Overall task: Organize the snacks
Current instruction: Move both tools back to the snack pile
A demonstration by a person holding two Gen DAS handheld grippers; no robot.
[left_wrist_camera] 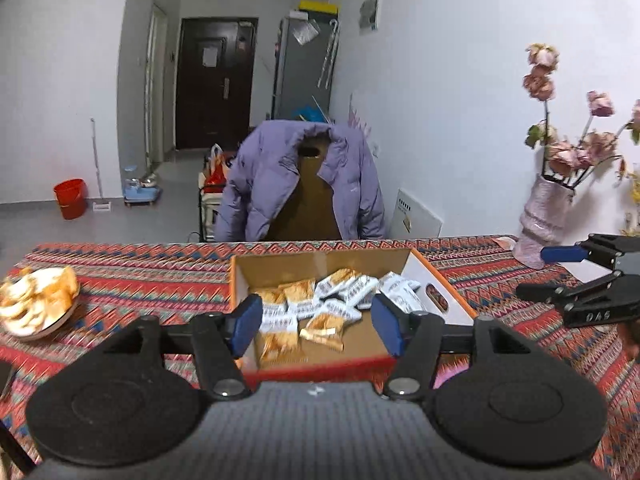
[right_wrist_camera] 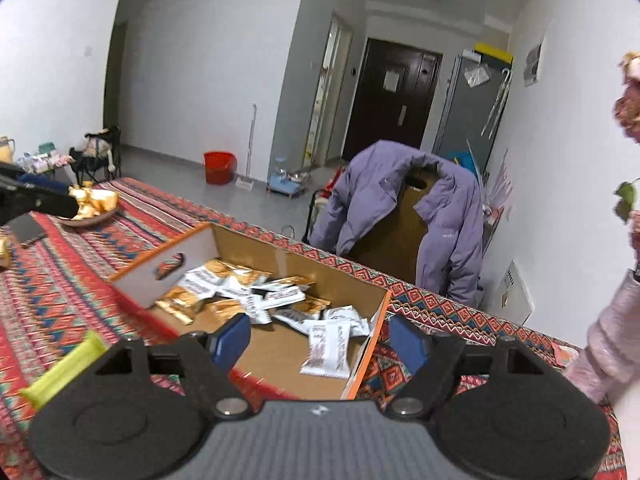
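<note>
One cardboard box (left_wrist_camera: 280,268) of snack packets (left_wrist_camera: 320,304) — two grippers, fingers apart

A lived-in home, likely a small flat: a dark entrance door (left_wrist_camera: 216,80) at the end of a hallway, a grey fridge (left_wrist_camera: 302,68), a purple jacket (left_wrist_camera: 300,180) draped over a chair, a red bucket (left_wrist_camera: 71,198) on the tiled floor, and a vase of dried flowers (left_wrist_camera: 546,208) on the cloth-covered desk (left_wrist_camera: 152,276).
</note>
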